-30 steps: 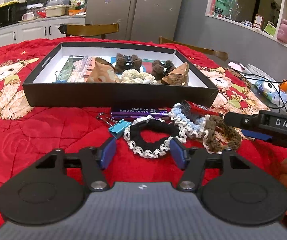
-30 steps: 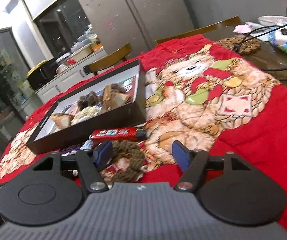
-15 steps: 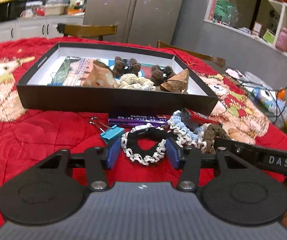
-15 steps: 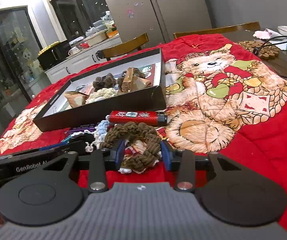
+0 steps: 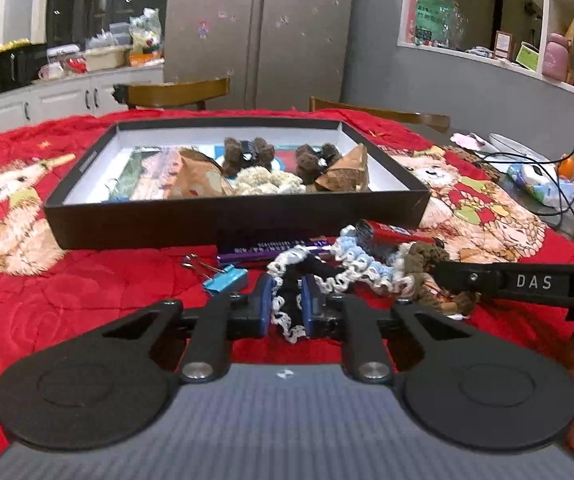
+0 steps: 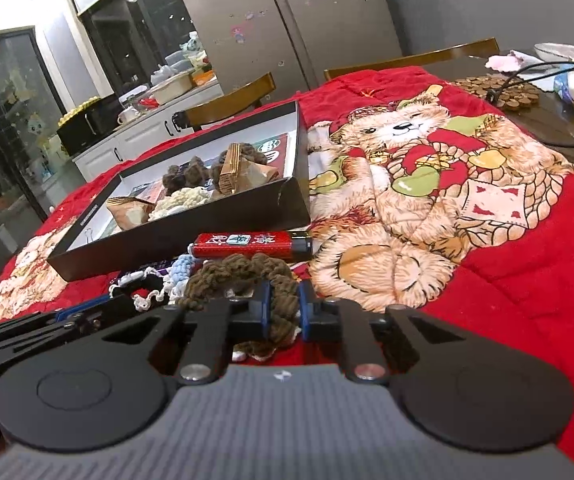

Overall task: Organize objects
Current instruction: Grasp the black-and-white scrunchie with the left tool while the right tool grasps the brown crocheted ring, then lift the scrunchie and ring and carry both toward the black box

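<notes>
My left gripper [image 5: 287, 300] is shut on a black scrunchie with white lace edging [image 5: 289, 280], on the red cloth in front of the box. My right gripper [image 6: 283, 312] is shut on a brown crocheted scrunchie [image 6: 243, 272]. That scrunchie also shows in the left wrist view [image 5: 427, 258], behind the right gripper's arm. A blue and white scrunchie [image 5: 361, 264] lies between them. The black box [image 5: 231, 220] holds brown and cream scrunchies and paper packets.
A red lighter [image 6: 247, 244], a purple stick pack [image 5: 263, 246] and a blue binder clip [image 5: 223, 278] lie against the box's front wall. Chairs stand behind the table. Cables and a plate [image 6: 559, 50] sit at the far right.
Both grippers have closed from open: the left one on the black and white scrunchie, the right one on the brown scrunchie. Both moved slightly forward.
</notes>
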